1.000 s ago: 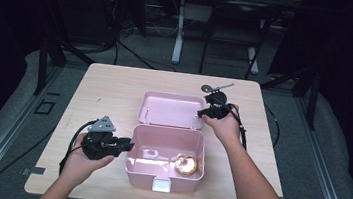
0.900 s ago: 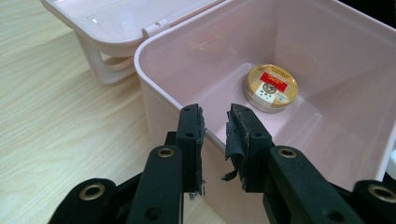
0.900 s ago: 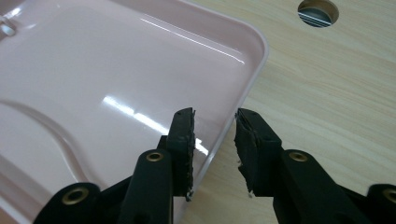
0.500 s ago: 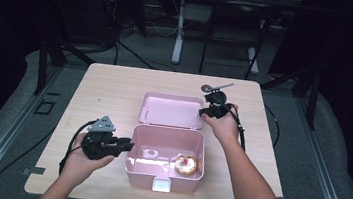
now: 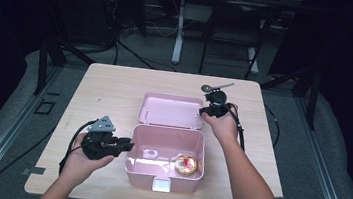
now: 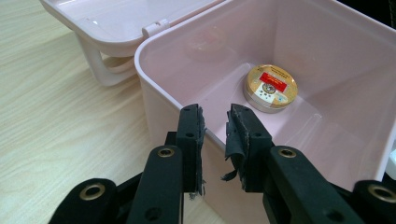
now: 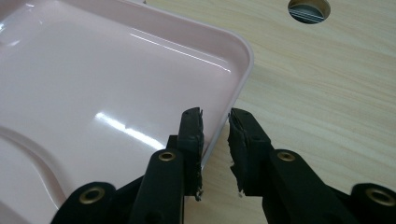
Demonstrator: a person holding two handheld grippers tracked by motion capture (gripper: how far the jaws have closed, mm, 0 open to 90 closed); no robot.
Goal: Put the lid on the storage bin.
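An open pink box (image 5: pixel 168 130) stands at the table's near middle. Its lid (image 5: pixel 171 110) lies flat behind it. A round gold tin with a red label (image 5: pixel 185 164) (image 6: pixel 272 87) rests on the box floor at the right. My left gripper (image 5: pixel 126 146) (image 6: pixel 215 114) is at the box's left wall (image 6: pixel 154 93), its jaws slightly apart astride the rim. My right gripper (image 5: pixel 203 110) (image 7: pixel 215 119) is at the right edge of the lid (image 7: pixel 116 79). That edge runs between its parted jaws, and bare wood shows in the gap.
A metal spoon (image 5: pixel 216 88) (image 7: pixel 308 9) lies on the wooden table (image 5: pixel 105 91) just behind the right gripper. The box has a white latch (image 5: pixel 161 185) on its front wall. Dark floor and table legs lie beyond the far edge.
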